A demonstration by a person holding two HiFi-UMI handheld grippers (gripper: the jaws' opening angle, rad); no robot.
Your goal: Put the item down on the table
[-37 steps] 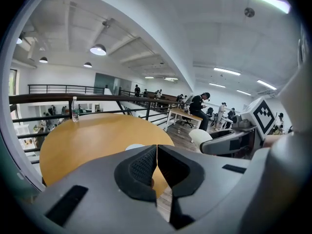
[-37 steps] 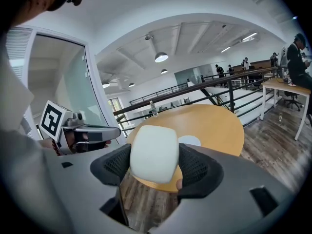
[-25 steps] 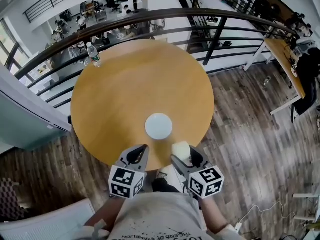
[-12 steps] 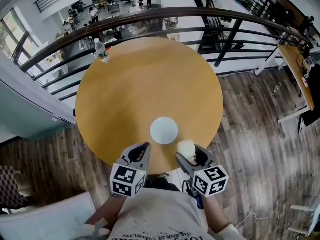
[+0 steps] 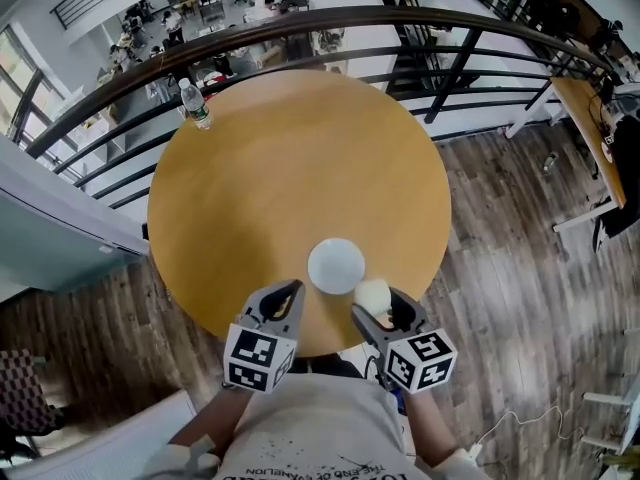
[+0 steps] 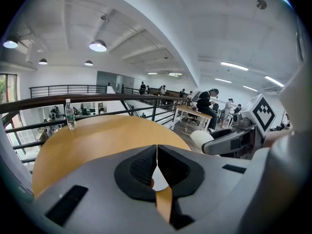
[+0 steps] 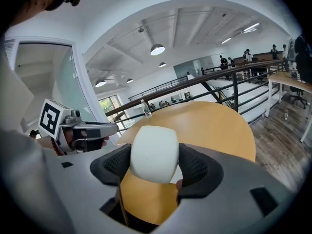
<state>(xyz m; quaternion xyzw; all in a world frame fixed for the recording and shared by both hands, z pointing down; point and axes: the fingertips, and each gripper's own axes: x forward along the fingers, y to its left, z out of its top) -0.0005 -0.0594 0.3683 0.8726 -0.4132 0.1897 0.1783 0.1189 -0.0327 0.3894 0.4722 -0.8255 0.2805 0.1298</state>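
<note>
**Presently: two claws at the near edge of the round bench**

1. My right claw (image 5: 376, 304) (image 7: 155, 156): pinching a white rounded item (image 5: 372, 293) (image 7: 153, 152) by its two sides, one dark pad on each flank. It is held out in front of my torso, marker cube nearest me, jaws pointing forward and a little inward.
2. The item: over the bench's (image 5: 300, 168) near rim, just beside a white round disc (image 5: 336, 265), on the disc's right. I cannot tell whether the item's underside touches the wood.
3. My left claw (image 5: 283, 296) (image 6: 157, 161): jaws pressed together, nothing gripped. It sits level with the right one, slanted slightly toward the disc, with its tips over the bench edge.
4. Far rim of the bench: one clear water bottle (image 5: 194, 106) (image 6: 70, 115), upright, close to the dark railing (image 5: 300, 28) and well apart from both claws.
</note>
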